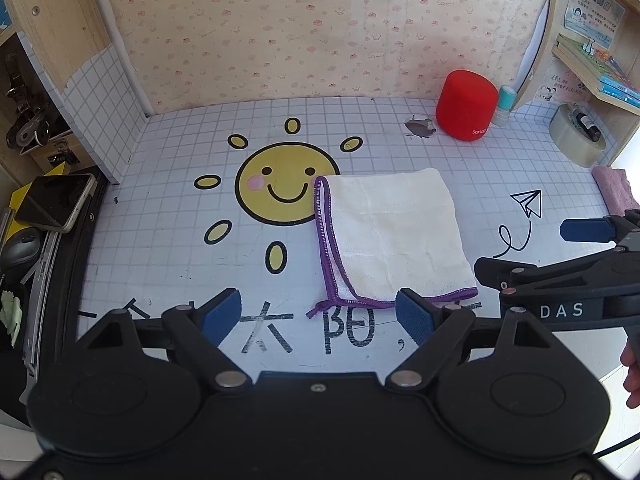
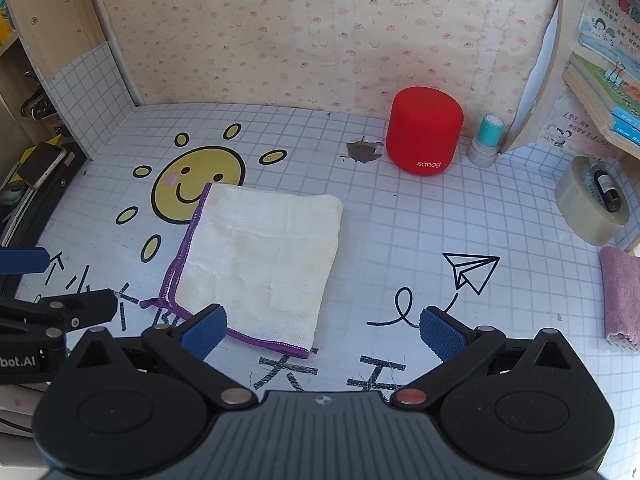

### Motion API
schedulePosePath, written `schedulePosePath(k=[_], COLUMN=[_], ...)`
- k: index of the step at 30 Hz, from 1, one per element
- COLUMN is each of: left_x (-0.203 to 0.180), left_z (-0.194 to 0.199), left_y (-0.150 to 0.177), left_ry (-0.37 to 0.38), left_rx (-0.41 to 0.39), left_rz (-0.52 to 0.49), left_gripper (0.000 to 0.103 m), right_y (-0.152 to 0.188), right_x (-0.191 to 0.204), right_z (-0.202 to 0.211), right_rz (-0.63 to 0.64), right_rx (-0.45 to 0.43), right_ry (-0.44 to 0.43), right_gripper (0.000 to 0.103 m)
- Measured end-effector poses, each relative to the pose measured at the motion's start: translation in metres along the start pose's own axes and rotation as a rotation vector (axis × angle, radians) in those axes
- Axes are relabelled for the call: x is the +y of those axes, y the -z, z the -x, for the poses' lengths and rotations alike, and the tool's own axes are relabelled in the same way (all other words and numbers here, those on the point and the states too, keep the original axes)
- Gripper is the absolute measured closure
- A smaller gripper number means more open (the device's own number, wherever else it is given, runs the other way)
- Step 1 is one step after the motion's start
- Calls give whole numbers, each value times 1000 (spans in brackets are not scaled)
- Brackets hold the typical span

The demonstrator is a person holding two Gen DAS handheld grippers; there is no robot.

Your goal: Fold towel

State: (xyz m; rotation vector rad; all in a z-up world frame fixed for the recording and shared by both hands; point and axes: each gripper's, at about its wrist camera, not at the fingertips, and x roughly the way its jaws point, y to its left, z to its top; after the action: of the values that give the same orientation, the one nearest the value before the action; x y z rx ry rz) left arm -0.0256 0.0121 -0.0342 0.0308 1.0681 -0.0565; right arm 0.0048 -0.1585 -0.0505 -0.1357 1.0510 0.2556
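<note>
Currently, towel [image 1: 394, 236]: lies folded flat on the bench [image 1: 168, 216], beside the sun drawing, purple hems along its left and near edges.
Left tongs [image 1: 318, 312]: spread, empty, at the near hem.
Right tongs [image 2: 322, 330]: spread, empty, over the near right corner.
Step, likely: another fold or finish.
Advice: pinch both near corners together, lift evenly, and align the edges before releasing.

I'm looking past the fingers at a gridded tabletop [image 2: 400, 216] with a sun drawing [image 1: 286, 184]; floral wallpaper [image 1: 320, 28] is closing off the far side, wooden shelves [image 2: 600, 92] standing right.
</note>
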Motion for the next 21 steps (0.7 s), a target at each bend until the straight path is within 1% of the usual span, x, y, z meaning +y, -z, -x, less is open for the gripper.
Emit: schedulePosePath(k=[10, 21], left_x=[-4, -3], left_z=[3, 3], left_y=[2, 5], left_ry=[-2, 4], left_rx=[0, 1], left_rz=[-22, -9], left_gripper=[18, 18], right_y=[2, 5], right_x=[0, 2], right_z=[-1, -3], right_rz=[1, 10], right_rx=[10, 17], right_ry=[4, 10], right_gripper=[0, 0])
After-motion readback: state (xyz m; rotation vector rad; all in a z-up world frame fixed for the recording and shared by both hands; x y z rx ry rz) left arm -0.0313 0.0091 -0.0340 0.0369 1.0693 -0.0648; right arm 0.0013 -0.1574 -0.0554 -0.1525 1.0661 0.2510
